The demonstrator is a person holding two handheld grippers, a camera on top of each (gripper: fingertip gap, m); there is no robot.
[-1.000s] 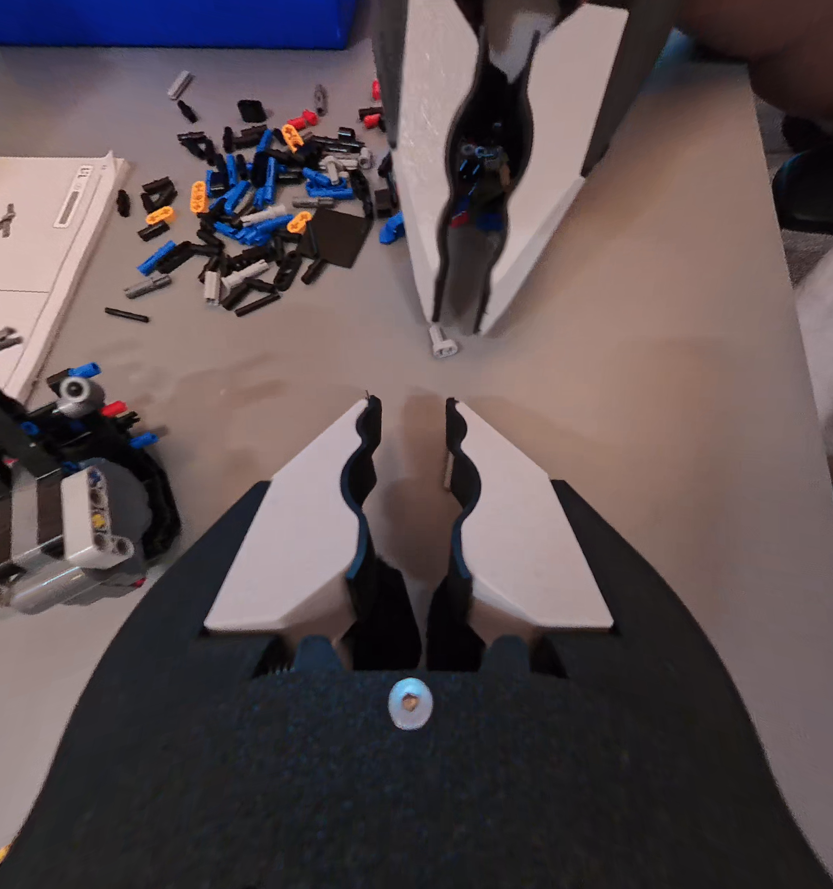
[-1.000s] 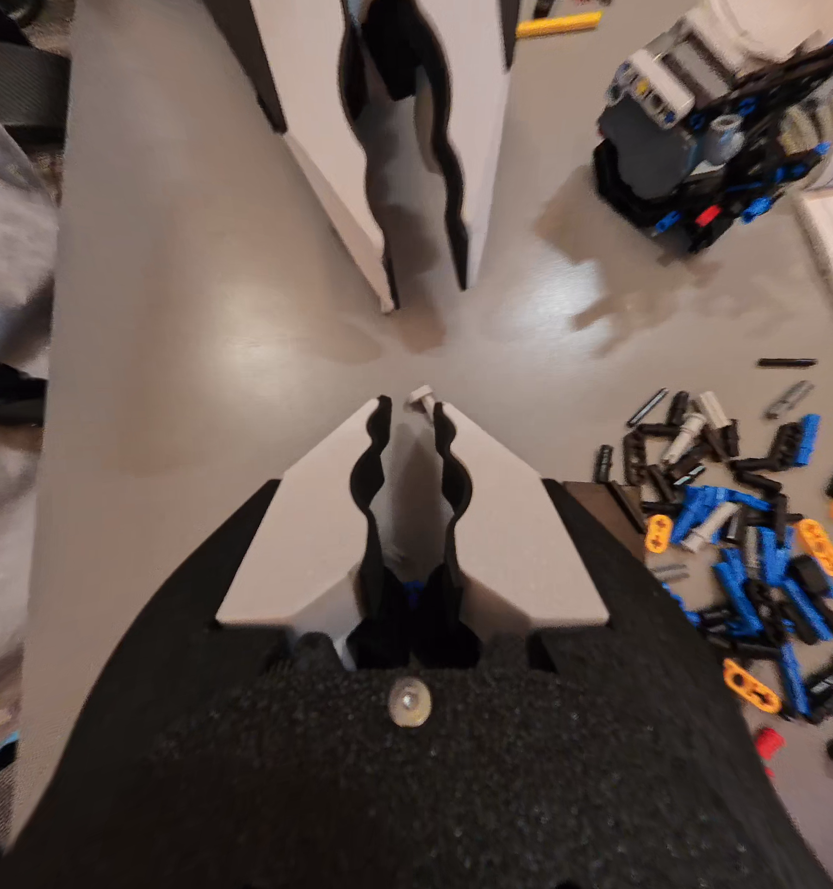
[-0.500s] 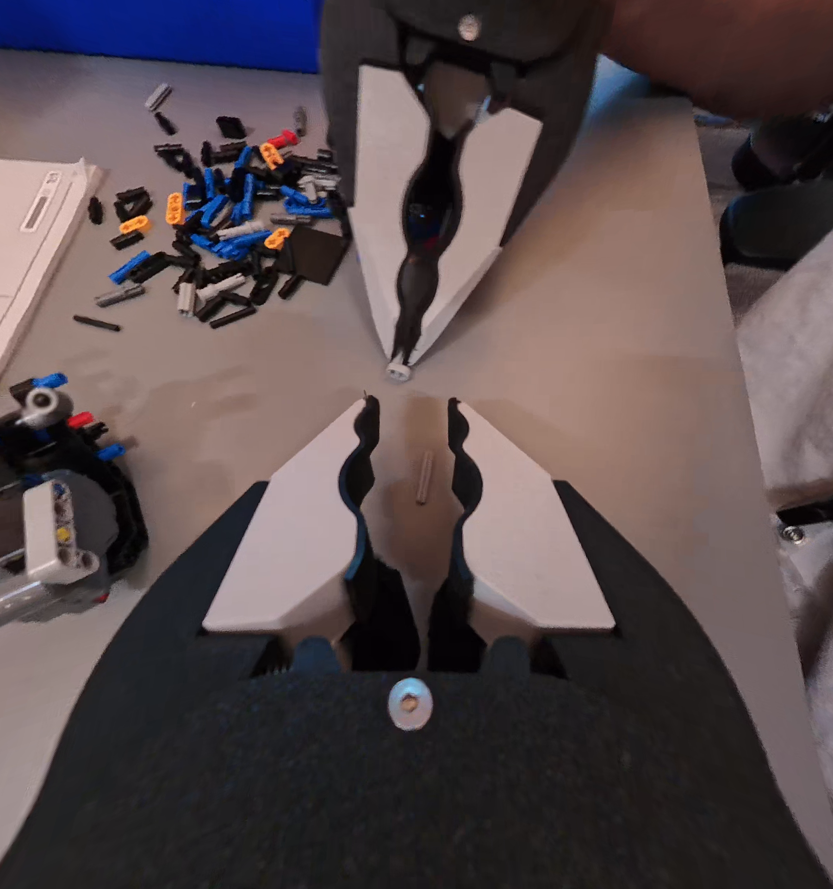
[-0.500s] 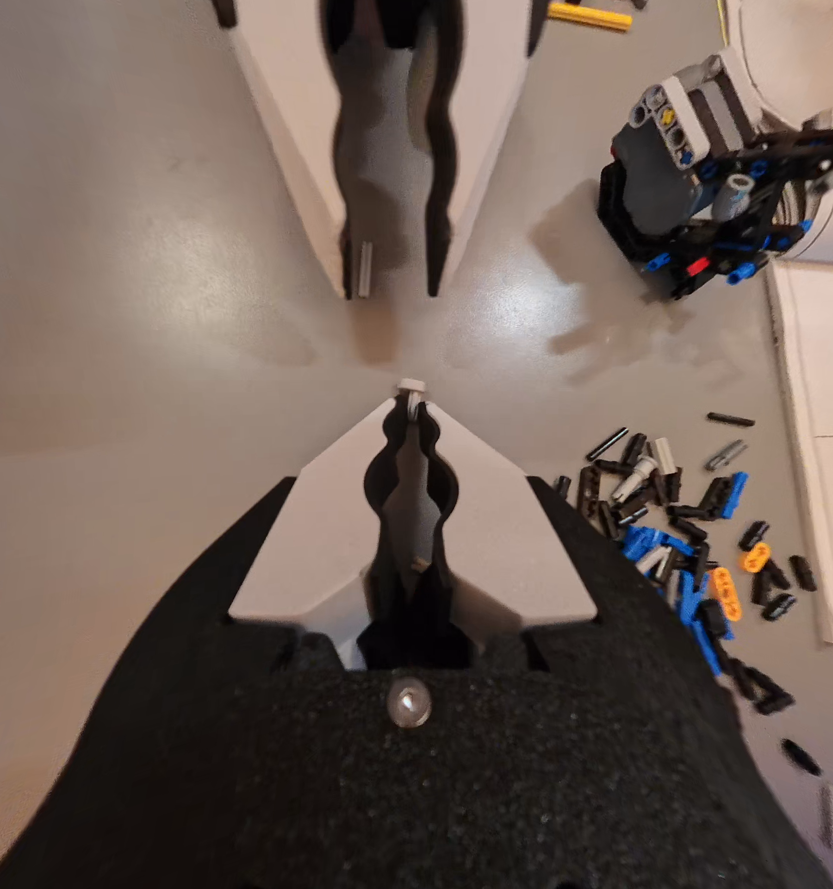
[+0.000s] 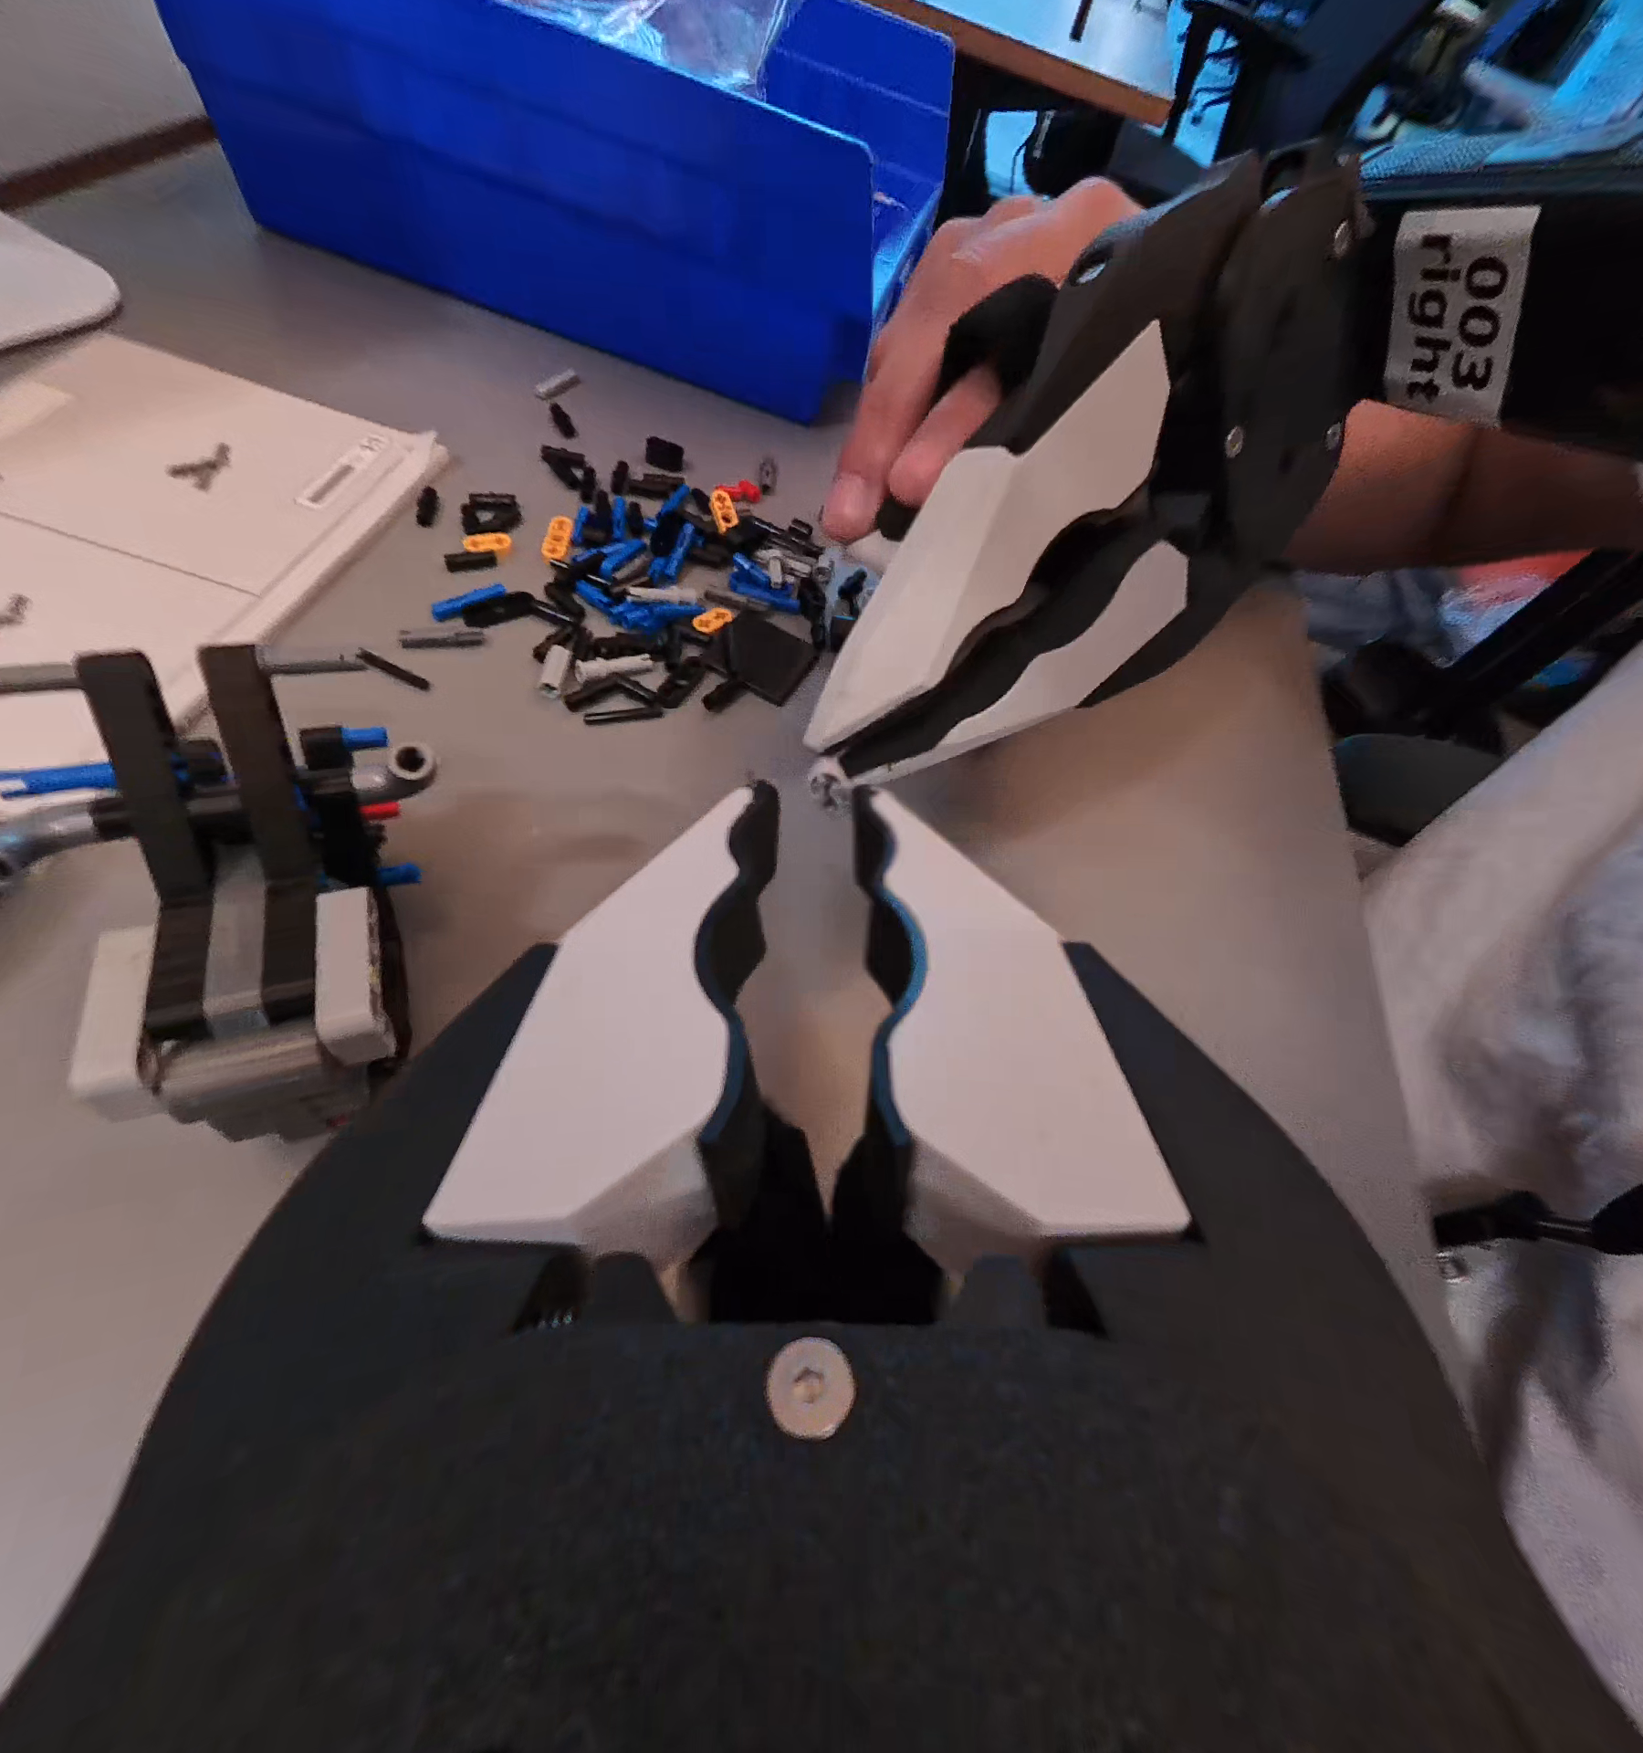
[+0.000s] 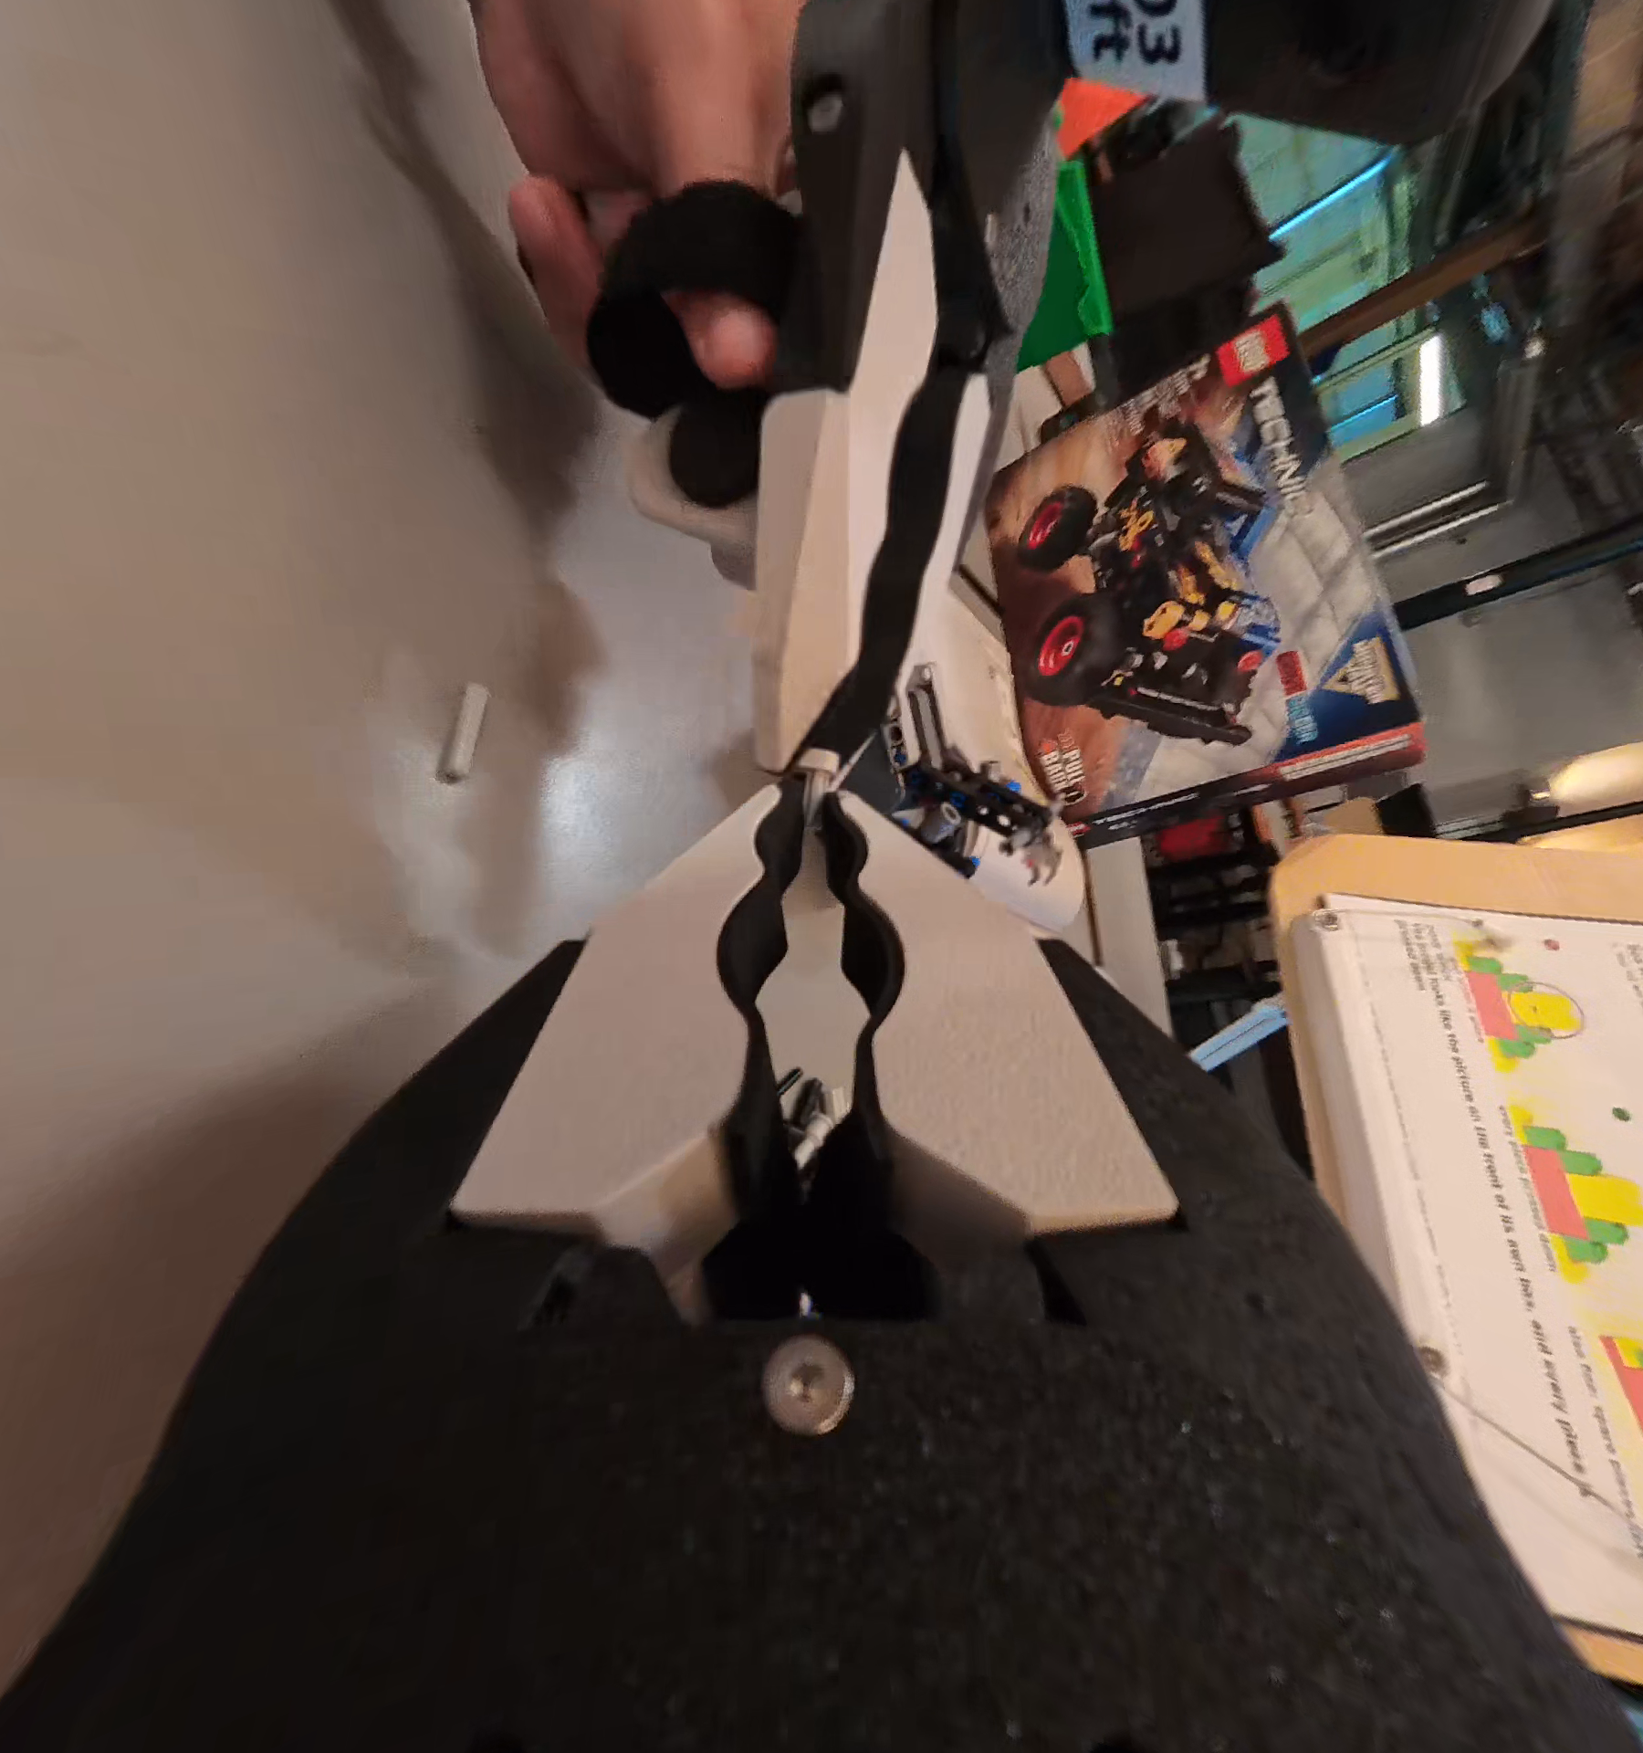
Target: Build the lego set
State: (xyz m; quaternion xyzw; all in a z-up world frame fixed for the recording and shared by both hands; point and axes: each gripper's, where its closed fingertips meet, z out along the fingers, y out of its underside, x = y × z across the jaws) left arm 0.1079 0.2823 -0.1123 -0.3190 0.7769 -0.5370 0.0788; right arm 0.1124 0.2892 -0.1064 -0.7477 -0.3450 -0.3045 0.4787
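loose parts (image 5: 652,588) between booklet (image 5: 163,512) and bin (image 5: 552,180)

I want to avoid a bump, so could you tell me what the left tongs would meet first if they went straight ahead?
Most likely the small grey peg pinched in the right tongs, just off the open left tongs; depth is hard to judge.

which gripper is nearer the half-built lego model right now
Left. The left gripper hangs open just beside the half-built model on the table. The right gripper, shut on a small grey pin, sits beyond the left one's tips, farther from the model.
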